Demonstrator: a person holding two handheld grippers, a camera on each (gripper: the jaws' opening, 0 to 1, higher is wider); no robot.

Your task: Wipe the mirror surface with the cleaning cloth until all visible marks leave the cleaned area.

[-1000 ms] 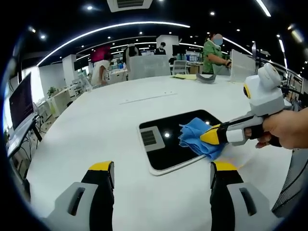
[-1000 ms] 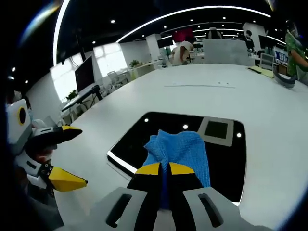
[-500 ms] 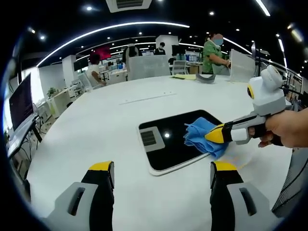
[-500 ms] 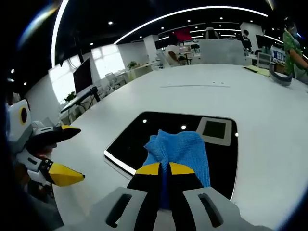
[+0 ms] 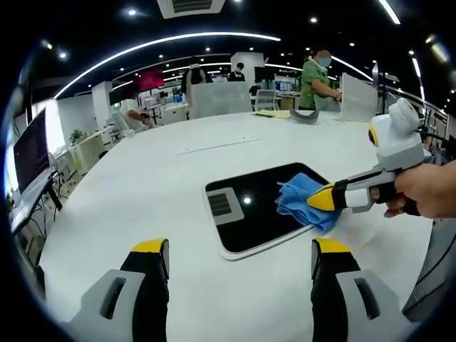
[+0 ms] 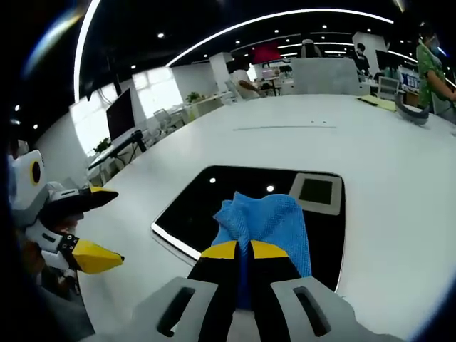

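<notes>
The mirror (image 5: 260,210) lies flat on the white table (image 5: 142,185). The blue cleaning cloth (image 6: 267,224) is pressed on its near right part, pinched between the closed jaws of the right gripper (image 6: 244,251), presumably for wiping. The left gripper (image 5: 239,249) is held back, its jaws spread and empty. Marks cannot be distinguished; glass under the cloth is hidden.

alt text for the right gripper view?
The right tool, jaws shut, presses a blue cloth onto a dark mirror lying flat on a white table. The left tool, jaws open, hovers at the left edge.
</notes>
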